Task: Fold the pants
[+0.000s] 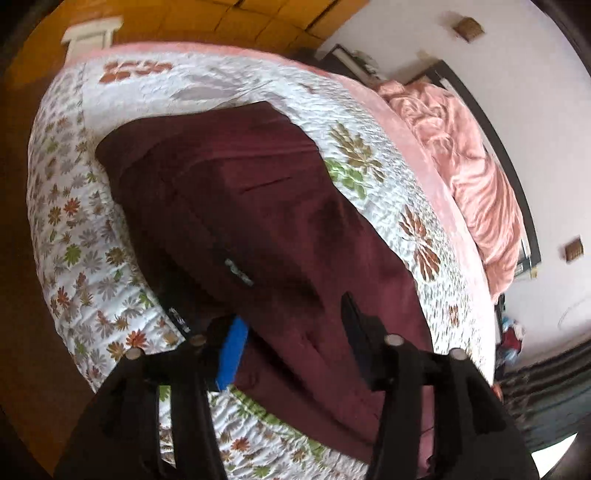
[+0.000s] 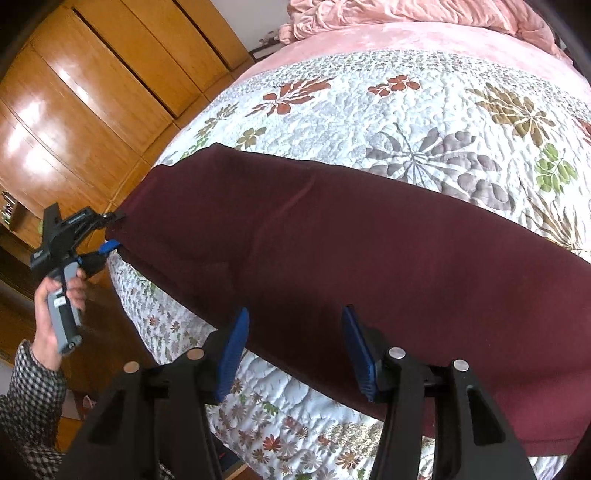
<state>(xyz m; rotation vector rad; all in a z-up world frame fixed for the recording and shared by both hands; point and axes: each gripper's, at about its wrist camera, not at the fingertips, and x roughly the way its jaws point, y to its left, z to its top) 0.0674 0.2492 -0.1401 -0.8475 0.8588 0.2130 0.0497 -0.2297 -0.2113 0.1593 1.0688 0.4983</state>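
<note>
Two claws are seen: the left claw point(image 2: 112, 236) and right claw point(image 2: 295, 350), both open, at the pants' point(image 2: 332, 251) edge on the bed point(image 2: 406, 110).

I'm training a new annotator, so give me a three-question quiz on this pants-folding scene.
1. True or false: the pants lie on a bare floor.
2. What is crumpled at the far end of the bed? A) a grey towel B) a pink blanket C) a blue jacket
3. Fill in: the jaws of the right gripper stand ____ over the near edge of the pants.

Key
1. False: they lie on a floral quilt.
2. B
3. open
</note>
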